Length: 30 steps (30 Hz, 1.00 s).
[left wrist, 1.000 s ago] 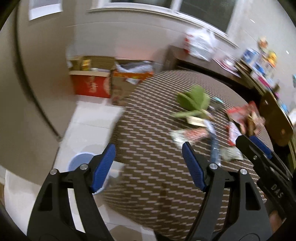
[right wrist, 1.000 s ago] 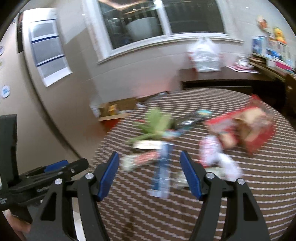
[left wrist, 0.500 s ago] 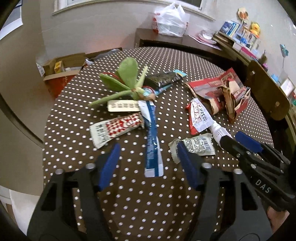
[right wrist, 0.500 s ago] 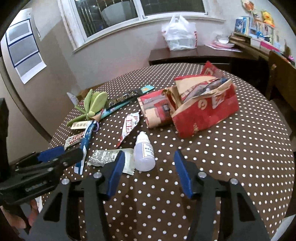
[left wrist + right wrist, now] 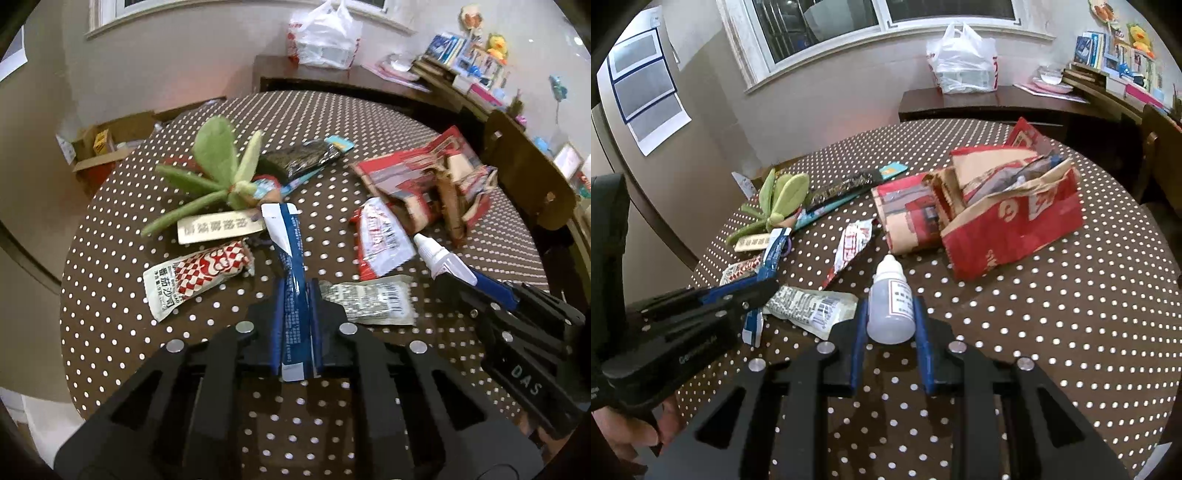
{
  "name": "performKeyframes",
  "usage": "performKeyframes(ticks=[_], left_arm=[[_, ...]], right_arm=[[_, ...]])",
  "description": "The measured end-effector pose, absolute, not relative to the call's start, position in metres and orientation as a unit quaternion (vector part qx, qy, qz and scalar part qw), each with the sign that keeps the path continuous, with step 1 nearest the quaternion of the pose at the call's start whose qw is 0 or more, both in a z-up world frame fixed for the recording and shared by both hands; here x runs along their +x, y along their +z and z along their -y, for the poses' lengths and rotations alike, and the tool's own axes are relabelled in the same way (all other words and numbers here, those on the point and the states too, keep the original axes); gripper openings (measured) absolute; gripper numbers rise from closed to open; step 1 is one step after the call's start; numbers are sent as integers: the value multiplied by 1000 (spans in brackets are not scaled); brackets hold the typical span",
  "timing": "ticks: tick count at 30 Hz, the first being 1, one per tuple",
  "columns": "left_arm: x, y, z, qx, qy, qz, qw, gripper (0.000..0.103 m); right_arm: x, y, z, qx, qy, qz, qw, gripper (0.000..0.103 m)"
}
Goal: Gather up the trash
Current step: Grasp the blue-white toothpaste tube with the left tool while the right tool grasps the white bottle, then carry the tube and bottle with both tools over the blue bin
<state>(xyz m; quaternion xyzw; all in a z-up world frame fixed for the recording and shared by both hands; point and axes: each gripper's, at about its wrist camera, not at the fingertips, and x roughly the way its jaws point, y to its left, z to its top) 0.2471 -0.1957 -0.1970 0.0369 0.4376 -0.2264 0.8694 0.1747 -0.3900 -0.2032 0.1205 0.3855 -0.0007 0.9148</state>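
My left gripper (image 5: pixel 295 291) is shut on a long blue and white wrapper (image 5: pixel 290 258) that lies on the round brown polka-dot table (image 5: pixel 110 314). My right gripper (image 5: pixel 890 306) is shut on a small white dropper bottle (image 5: pixel 891 306), which also shows in the left wrist view (image 5: pixel 439 258). More trash lies around: a red-checked sachet (image 5: pixel 195 277), a grey barcode wrapper (image 5: pixel 369 304), a red and white wrapper (image 5: pixel 382 240), a black wrapper (image 5: pixel 303 157) and a torn red paper bag (image 5: pixel 1004 210).
A green plush toy (image 5: pixel 218 173) with a beige tag (image 5: pixel 218 229) lies at the table's far left. A wooden chair (image 5: pixel 528 173) stands at the right. A sideboard with a white plastic bag (image 5: pixel 962 62) stands behind the table. Cardboard boxes (image 5: pixel 107 144) sit on the floor.
Both grippers swung over the table and came down. The left one closed on the blue wrapper; the right one closed on the dropper bottle.
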Motion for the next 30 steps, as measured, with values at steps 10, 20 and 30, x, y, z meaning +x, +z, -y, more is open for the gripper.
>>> performKeyframes(ticks=[10, 20, 30], left_arm=[[223, -151, 157, 2, -236, -372, 898, 13], [197, -124, 63, -7, -158, -322, 933, 13], [193, -141, -69, -48, -45, -335, 940, 13]], right_arm=[[159, -158, 357, 118, 39, -337, 933, 24], [168, -129, 245, 95, 153, -319, 930, 24], [196, -150, 107, 59, 256, -355, 897, 24]])
